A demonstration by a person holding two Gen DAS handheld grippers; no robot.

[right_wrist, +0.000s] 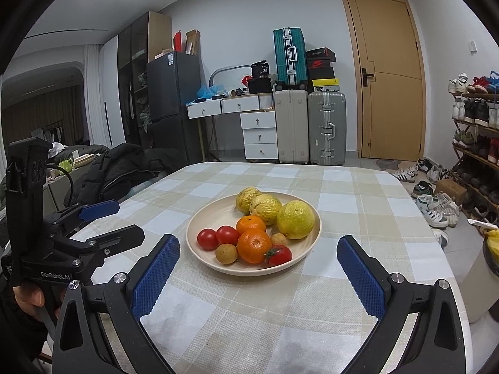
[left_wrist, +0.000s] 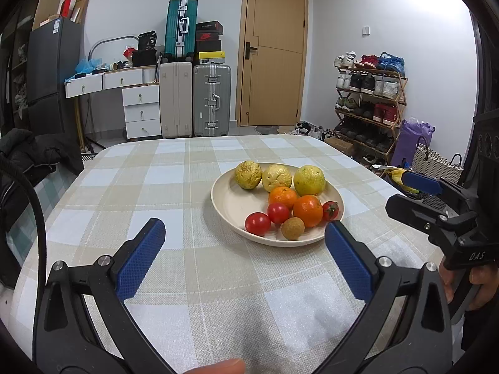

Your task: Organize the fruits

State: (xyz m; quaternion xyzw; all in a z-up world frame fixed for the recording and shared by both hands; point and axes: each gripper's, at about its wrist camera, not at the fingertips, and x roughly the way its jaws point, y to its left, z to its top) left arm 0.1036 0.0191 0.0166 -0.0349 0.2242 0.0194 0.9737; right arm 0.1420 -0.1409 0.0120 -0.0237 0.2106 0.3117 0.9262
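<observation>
A cream plate (left_wrist: 229,205) (right_wrist: 205,218) on the checked tablecloth holds three yellow wrinkled fruits (left_wrist: 308,180) (right_wrist: 295,219), two oranges (left_wrist: 307,210) (right_wrist: 254,245), three red tomatoes (left_wrist: 257,223) (right_wrist: 207,238) and small brown longans (left_wrist: 293,228) (right_wrist: 225,254). My left gripper (left_wrist: 244,229) is open and empty, just short of the plate's near rim. My right gripper (right_wrist: 258,244) is open and empty, its fingers on either side of the plate's near edge. Each gripper shows in the other's view, the right one (left_wrist: 414,194) at the right edge, the left one (right_wrist: 107,219) at the left.
The table (left_wrist: 187,280) has rounded corners and a far edge (left_wrist: 218,137). A dark jacket (right_wrist: 124,168) lies left of it. Suitcases (left_wrist: 212,99), white drawers (left_wrist: 140,109), a door and a shoe rack (left_wrist: 371,99) stand beyond. A yellow-filled bag (right_wrist: 492,249) sits at the right.
</observation>
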